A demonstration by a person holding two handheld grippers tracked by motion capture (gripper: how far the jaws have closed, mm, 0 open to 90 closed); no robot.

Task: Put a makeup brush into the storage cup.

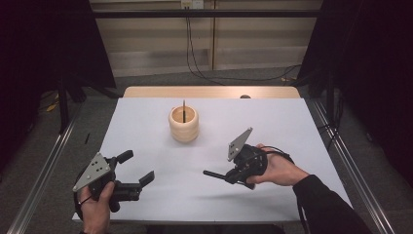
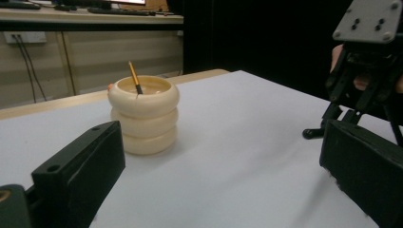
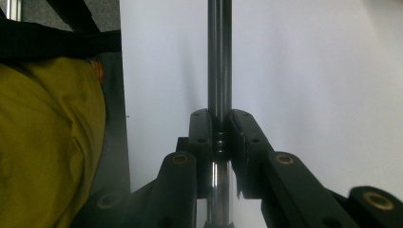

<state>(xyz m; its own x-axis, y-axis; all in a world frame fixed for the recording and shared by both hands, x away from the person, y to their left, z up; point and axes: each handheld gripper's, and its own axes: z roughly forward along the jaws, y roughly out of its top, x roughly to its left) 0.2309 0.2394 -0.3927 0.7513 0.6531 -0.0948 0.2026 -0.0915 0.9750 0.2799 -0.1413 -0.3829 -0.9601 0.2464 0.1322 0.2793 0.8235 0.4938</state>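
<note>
Over table's right half, right gripper (image 1: pixel 229 174) clamps dark pen (image 1: pixel 214 174), long axis level, pointing left; left gripper (image 1: pixel 136 170) wide.

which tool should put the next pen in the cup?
Right, probably. The right tool is already shut on a dark pen, beside the ringed holder, which has one pencil in it. The left tool is open and holds nothing.
</note>
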